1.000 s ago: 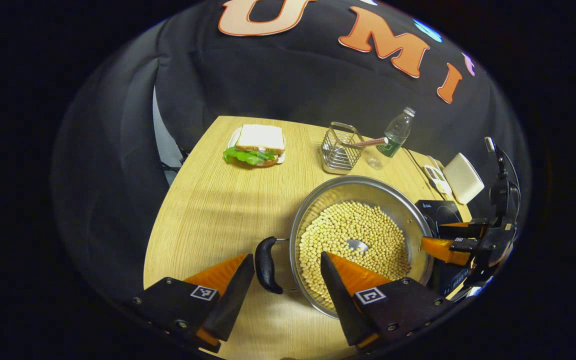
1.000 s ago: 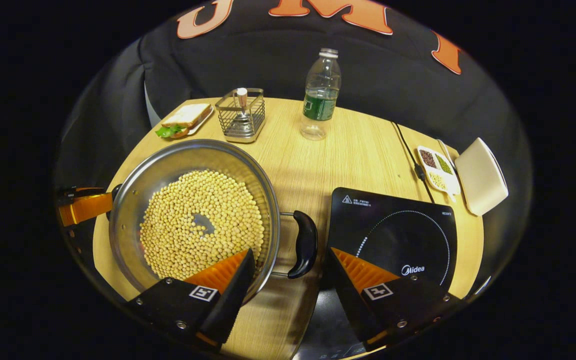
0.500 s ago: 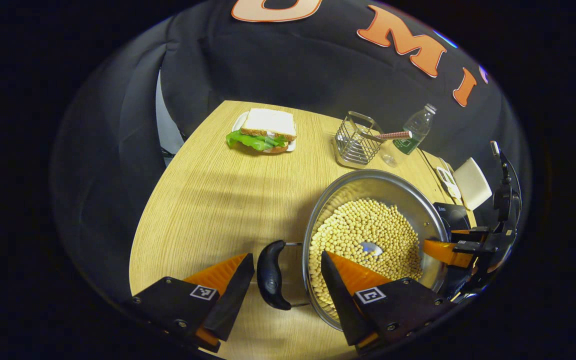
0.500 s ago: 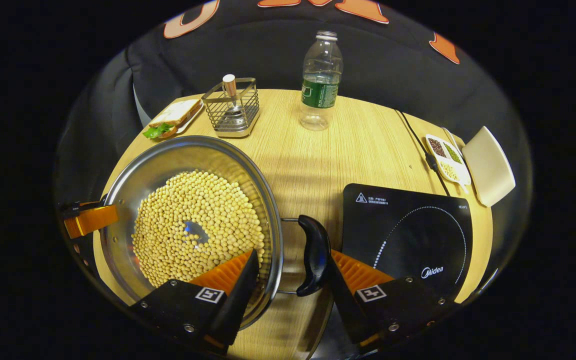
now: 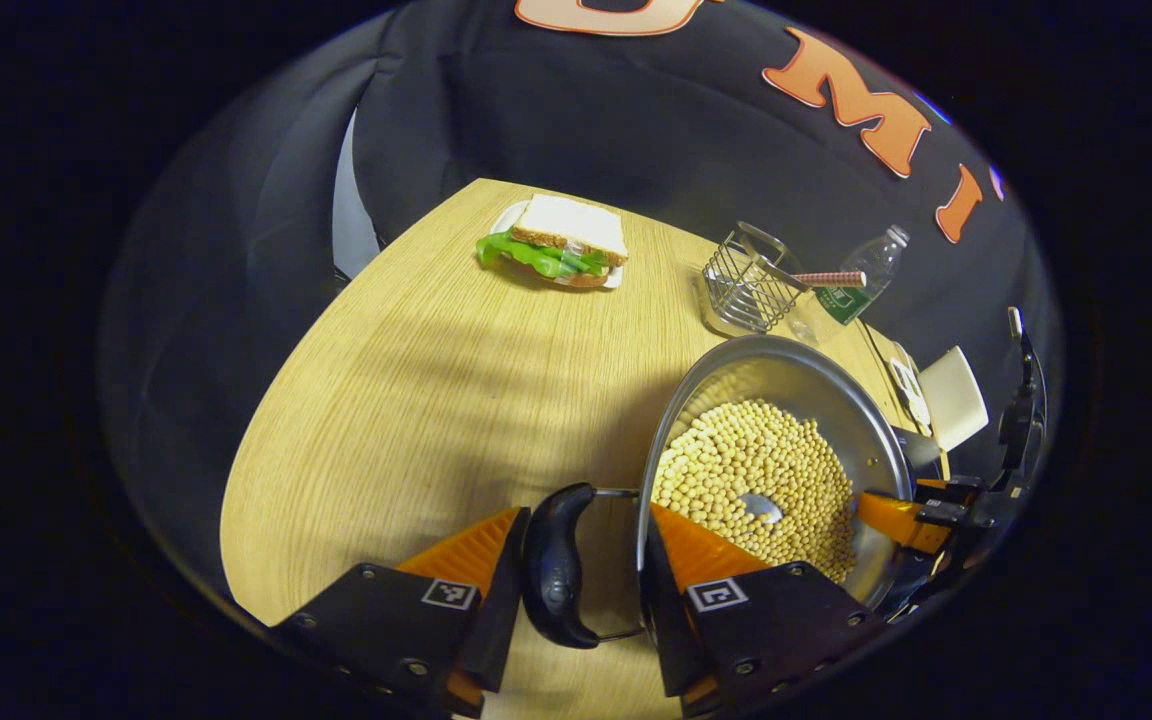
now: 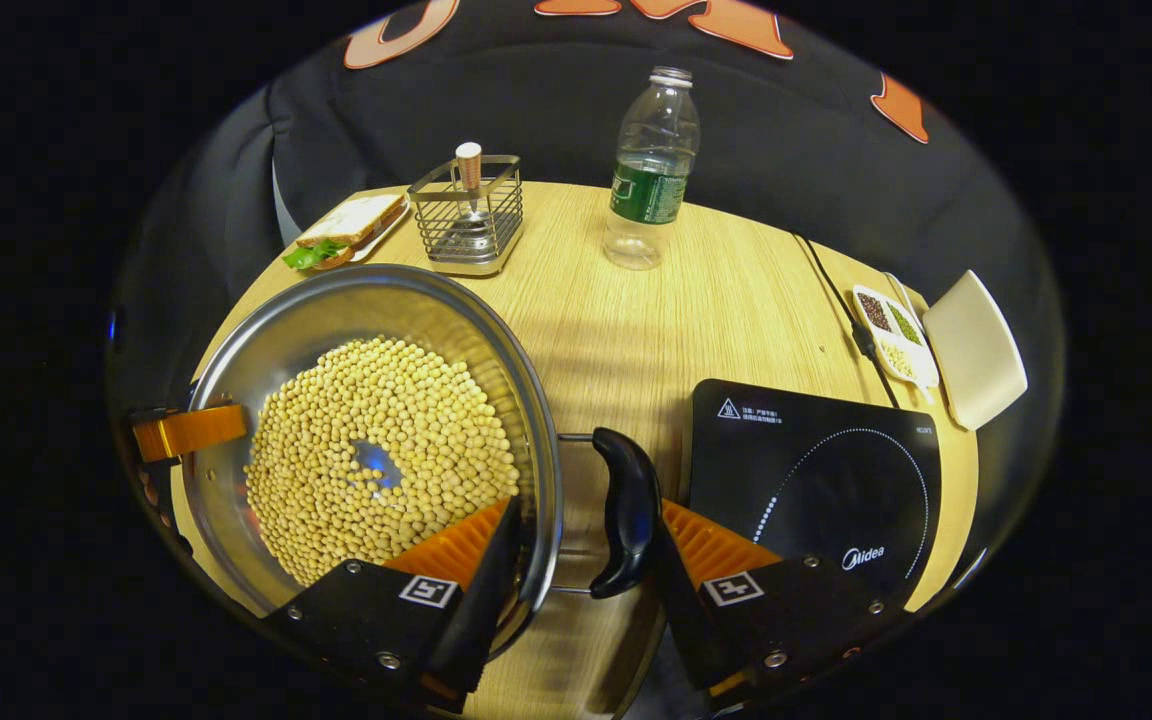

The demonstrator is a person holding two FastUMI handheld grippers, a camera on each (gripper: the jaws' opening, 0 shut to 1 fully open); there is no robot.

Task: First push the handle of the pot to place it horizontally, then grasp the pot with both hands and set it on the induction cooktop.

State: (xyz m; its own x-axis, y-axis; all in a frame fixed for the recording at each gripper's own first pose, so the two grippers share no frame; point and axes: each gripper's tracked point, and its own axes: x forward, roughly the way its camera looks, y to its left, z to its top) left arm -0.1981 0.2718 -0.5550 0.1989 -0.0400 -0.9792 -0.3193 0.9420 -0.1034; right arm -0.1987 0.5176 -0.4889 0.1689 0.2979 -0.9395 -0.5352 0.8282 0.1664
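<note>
The steel pot (image 6: 366, 440), loaded with soybeans (image 6: 381, 455), sits on the wooden worktop (image 6: 696, 300) just beside the black induction cooktop (image 6: 816, 480), not yet on it. In the left gripper view, the left gripper (image 5: 576, 575) has its fingers straddling the pot's black left handle (image 5: 554, 565): the outer finger touches the handle, the inner one sits against the pot wall, so they look narrowed but not pinched on it. In the right gripper view, the right gripper (image 6: 581, 560) brackets the right handle (image 6: 624, 510) the same way, one finger over the pot rim above the beans, the other touching the handle's outer face. Whether either pair truly presses from both sides, I cannot tell.

The risk, as I judge it, lies in the lift. If one side grips looser than the other, the heavy pot could tip and spill beans across the worktop. The handles hang on thin wire loops and could swing in the fingers. The inner fingers could also catch on the rim.
</note>
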